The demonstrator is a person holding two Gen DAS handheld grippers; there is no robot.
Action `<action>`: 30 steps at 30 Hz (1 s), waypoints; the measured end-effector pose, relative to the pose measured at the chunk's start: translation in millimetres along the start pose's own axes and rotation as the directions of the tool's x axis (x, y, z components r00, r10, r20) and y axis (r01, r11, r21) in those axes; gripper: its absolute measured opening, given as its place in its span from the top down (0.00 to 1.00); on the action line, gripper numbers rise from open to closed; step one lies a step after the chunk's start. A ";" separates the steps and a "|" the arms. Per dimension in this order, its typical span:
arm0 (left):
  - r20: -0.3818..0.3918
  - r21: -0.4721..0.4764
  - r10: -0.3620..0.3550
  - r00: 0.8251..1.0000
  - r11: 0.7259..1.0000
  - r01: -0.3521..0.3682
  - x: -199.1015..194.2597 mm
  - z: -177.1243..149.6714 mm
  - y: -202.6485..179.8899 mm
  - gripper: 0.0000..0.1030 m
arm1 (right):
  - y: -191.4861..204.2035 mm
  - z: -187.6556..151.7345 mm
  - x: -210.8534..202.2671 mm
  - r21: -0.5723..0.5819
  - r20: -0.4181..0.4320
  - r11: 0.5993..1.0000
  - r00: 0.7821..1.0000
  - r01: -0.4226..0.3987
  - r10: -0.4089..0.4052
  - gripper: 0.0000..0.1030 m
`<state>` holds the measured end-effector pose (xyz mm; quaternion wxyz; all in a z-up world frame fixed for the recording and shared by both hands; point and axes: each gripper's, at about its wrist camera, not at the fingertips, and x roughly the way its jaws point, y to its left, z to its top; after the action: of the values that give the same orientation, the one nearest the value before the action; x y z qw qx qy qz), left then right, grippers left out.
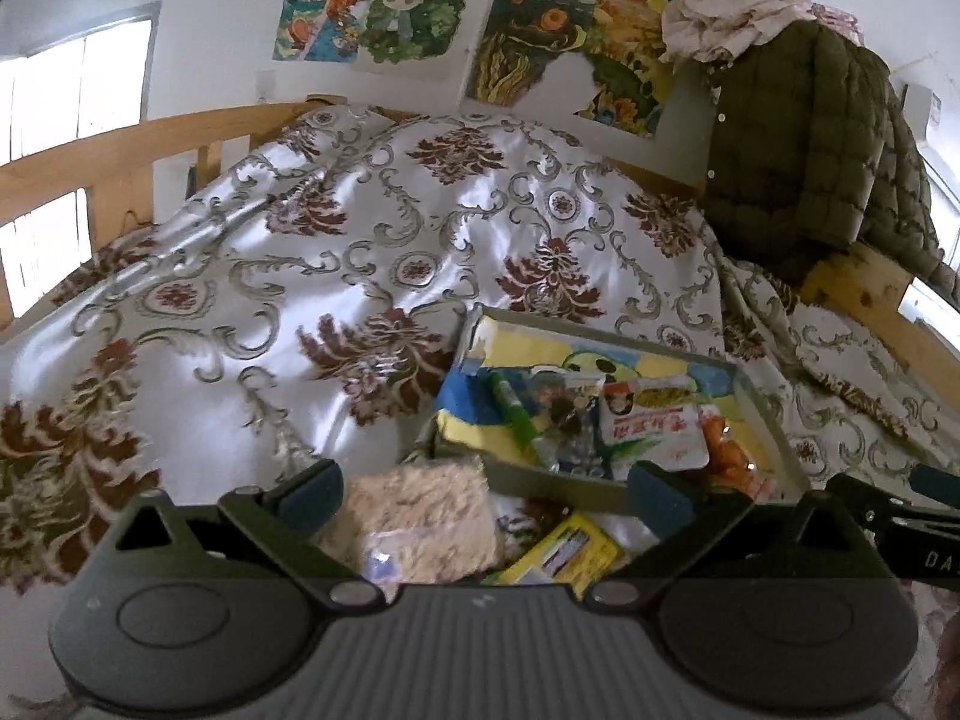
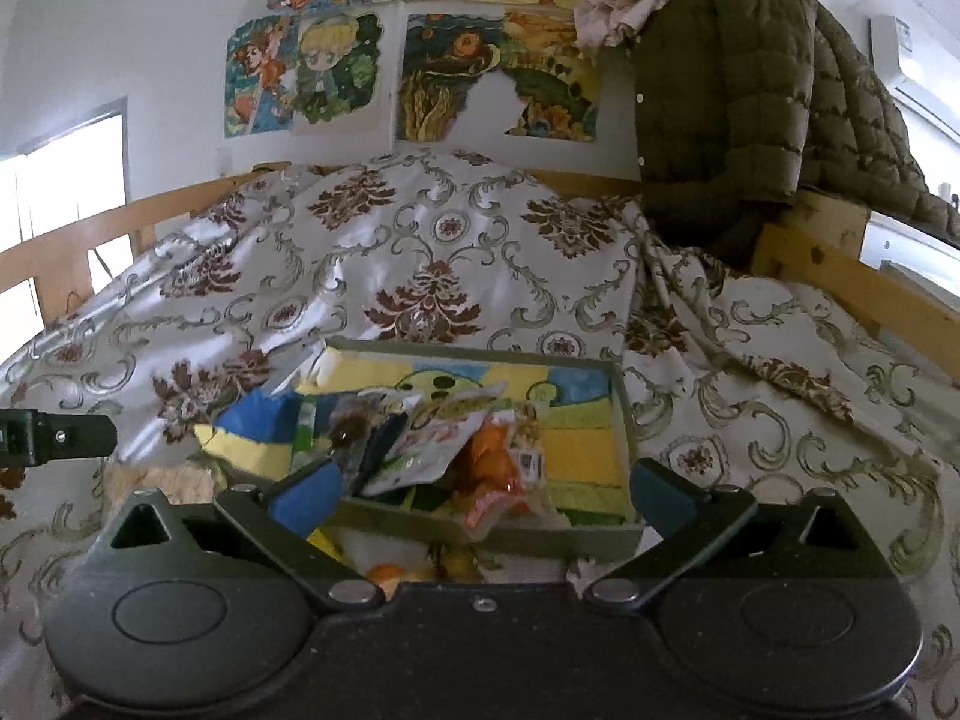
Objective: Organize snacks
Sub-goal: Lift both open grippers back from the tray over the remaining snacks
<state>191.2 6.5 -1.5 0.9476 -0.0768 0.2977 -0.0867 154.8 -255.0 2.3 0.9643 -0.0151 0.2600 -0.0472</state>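
Note:
A shallow grey-green tray lined with a painted sheet lies on the patterned bedspread. In it lie a green tube, a white packet with red print and an orange packet. My left gripper is open above the bed, holding nothing. A beige crumbly snack pack and a yellow pack lie on the bedspread in front of the tray. My right gripper is open and holds nothing, just short of the tray's front wall. The orange packet hangs over that wall.
The floral bedspread covers the whole bed. A wooden rail borders the left. A green quilted jacket hangs over the wooden frame at the right. Drawings are on the wall behind. The other gripper shows at the left edge.

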 end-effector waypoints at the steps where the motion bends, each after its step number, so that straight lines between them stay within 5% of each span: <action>1: 0.004 0.005 0.007 1.000 1.000 -0.007 -4.9 -2.9 1.3 0.00 | 1.4 -2.0 -3.8 0.003 -0.005 1.000 1.000 -0.004 0.004 0.01; 18: -0.077 0.073 0.075 0.994 0.995 -0.069 -54.2 -53.1 16.2 0.00 | 17.8 -43.4 -44.5 -0.019 -0.137 0.998 0.989 0.052 -0.054 0.01; 30: -0.127 0.089 0.078 0.989 0.994 -0.067 -53.2 -61.1 13.8 0.00 | 18.0 -65.8 -56.0 0.014 -0.232 0.998 0.971 0.064 -0.059 0.01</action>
<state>114.5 25.4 -24.5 0.9310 -0.0199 0.3578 -0.0692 75.0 -231.9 -27.5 0.9256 -0.0074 0.3696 -0.0812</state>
